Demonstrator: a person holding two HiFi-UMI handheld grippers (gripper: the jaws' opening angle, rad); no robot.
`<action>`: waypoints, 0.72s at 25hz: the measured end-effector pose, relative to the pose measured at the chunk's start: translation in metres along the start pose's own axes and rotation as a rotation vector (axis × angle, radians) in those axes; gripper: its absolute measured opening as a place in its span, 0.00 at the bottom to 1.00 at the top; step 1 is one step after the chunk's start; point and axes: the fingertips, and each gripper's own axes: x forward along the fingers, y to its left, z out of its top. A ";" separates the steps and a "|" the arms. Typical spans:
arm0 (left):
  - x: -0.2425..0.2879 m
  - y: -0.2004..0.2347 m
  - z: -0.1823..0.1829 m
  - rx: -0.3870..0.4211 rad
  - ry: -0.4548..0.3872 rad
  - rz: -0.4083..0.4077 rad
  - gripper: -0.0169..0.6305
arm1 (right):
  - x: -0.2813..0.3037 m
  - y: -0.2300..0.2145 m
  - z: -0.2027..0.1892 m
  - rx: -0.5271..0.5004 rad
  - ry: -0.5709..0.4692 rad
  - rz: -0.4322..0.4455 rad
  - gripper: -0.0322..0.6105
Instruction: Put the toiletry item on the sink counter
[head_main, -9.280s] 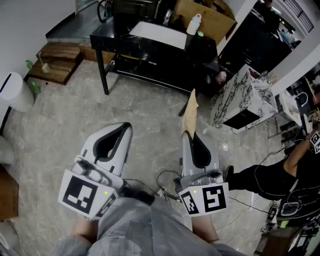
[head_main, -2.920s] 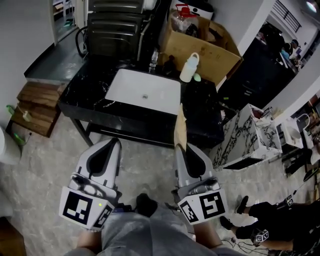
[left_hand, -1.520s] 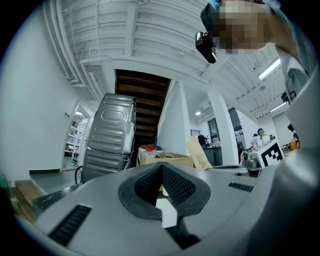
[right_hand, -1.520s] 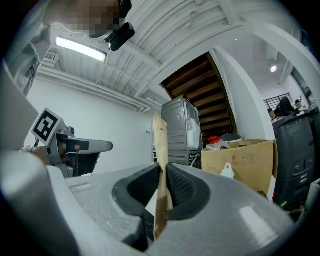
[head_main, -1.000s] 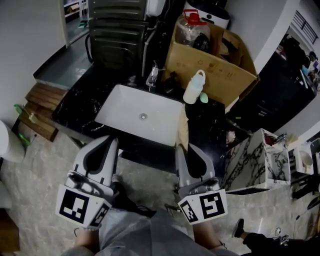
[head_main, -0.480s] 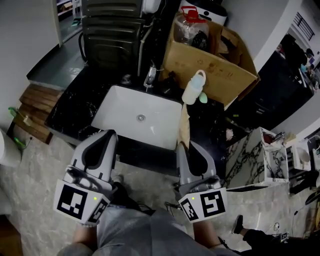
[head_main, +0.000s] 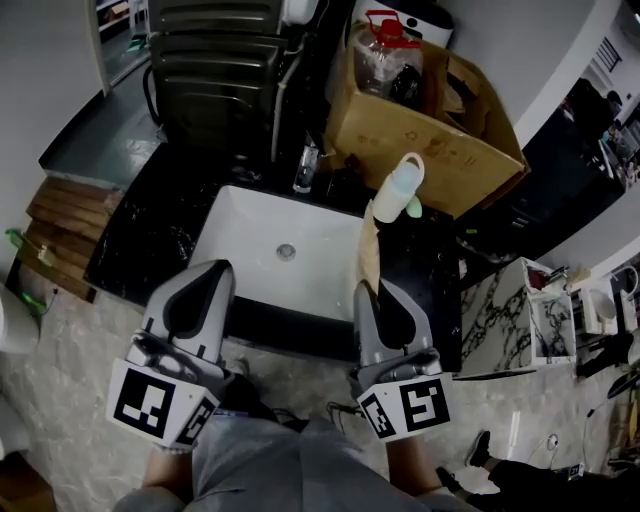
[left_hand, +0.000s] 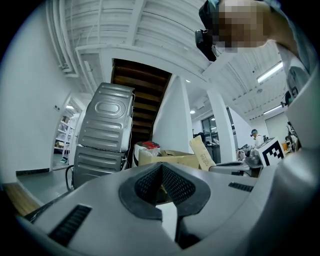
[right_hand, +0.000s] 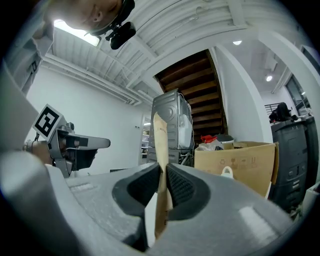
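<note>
Right now your right gripper has its jaws pinched narrowly on a flat tan packet, the toiletry item. It stands upright out of the pads, above the right edge of the white basin. Your left gripper, off to the left, is closed with nothing in it. To place the packet well, I would carry it right onto the bare black counter, lower it until it touches, then release. Steer clear of the white bottle at the far edge. A faucet and a cardboard box stand farther off, and pale marble floor lies near you.
</note>
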 end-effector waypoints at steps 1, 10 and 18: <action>0.004 0.007 0.000 -0.002 0.003 -0.006 0.03 | 0.008 0.001 0.000 -0.004 0.003 -0.004 0.11; 0.036 0.072 -0.007 -0.017 0.016 -0.047 0.03 | 0.088 0.011 -0.005 -0.085 0.036 -0.025 0.11; 0.053 0.128 -0.016 -0.025 0.033 -0.065 0.03 | 0.166 0.021 -0.023 -0.185 0.089 -0.012 0.11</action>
